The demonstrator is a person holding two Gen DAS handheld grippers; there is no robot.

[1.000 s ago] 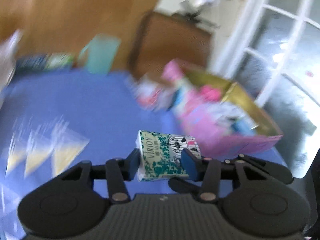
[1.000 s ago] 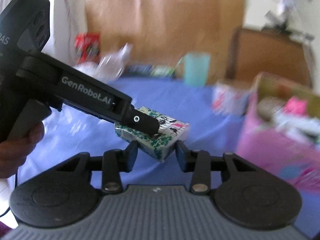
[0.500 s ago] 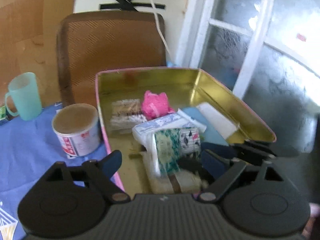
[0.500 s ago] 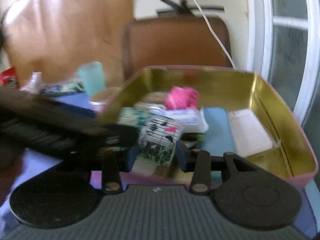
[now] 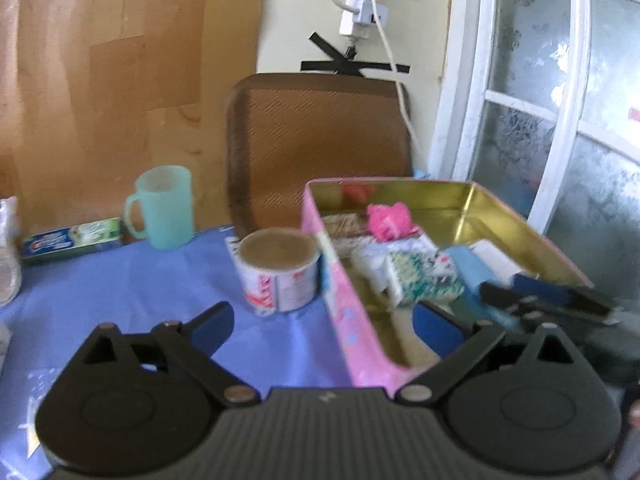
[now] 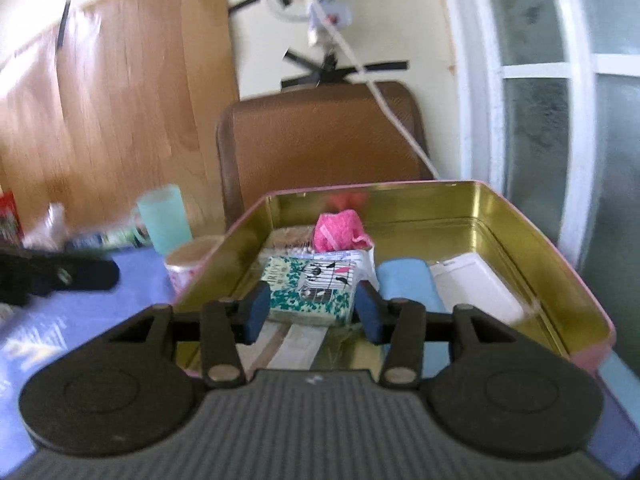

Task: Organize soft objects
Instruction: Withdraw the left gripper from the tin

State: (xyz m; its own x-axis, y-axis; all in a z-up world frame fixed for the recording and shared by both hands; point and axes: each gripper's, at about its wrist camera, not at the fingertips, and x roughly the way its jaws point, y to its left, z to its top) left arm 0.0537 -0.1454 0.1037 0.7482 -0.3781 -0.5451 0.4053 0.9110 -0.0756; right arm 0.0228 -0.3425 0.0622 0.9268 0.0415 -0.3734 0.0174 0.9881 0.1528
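A green and white patterned tissue pack (image 6: 310, 290) lies inside the pink tin box (image 6: 548, 236) with the gold inside. My right gripper (image 6: 312, 314) is around the pack with a small gap on each side, open. The pack also shows in the left wrist view (image 5: 424, 278), inside the box (image 5: 344, 296). My left gripper (image 5: 324, 326) is wide open and empty, over the box's left wall. The right gripper's fingers (image 5: 548, 300) reach in from the right. A pink soft ball (image 6: 338, 230), a blue cloth (image 6: 404, 284) and a white pack (image 6: 476, 284) lie in the box.
A round can (image 5: 278, 270) stands on the blue tablecloth (image 5: 120, 296) just left of the box. A mint green cup (image 5: 162, 206) and a toothpaste box (image 5: 72, 238) stand at the back. A brown chair (image 5: 316, 140) is behind the table, a window to the right.
Both grippers carried the tissue pack from the table into the box. My left gripper let go and drew back to the left. My right gripper's fingers have opened off the pack.
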